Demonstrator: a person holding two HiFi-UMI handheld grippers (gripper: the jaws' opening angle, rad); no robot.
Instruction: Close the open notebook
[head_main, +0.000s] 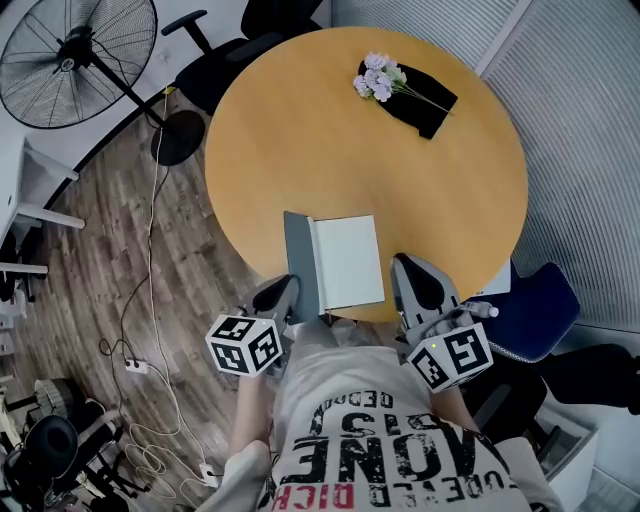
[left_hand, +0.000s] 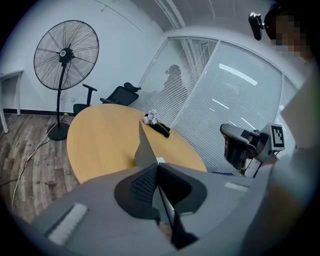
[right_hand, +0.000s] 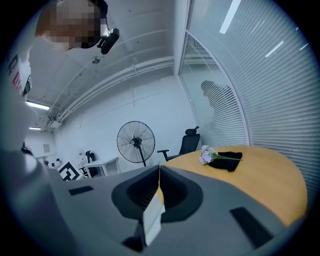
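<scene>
Your left gripper (head_main: 282, 292) clamps the notebook's (head_main: 347, 262) half-raised cover (head_main: 298, 258), the right gripper (head_main: 406, 266) pinches its white page edge (right_hand: 151, 220); next, likely swing that cover toward three o'clock.

On the round yellow wooden table (head_main: 300, 150), the open white paper notebook (head_main: 345, 262) lies at six o'clock, the purple flower bunch (head_main: 378, 80) on a black cloth (head_main: 432, 108) at one o'clock.

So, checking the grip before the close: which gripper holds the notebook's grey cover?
The left gripper: its jaws are shut on the raised grey cover. The right gripper pinches a white page instead.
</scene>
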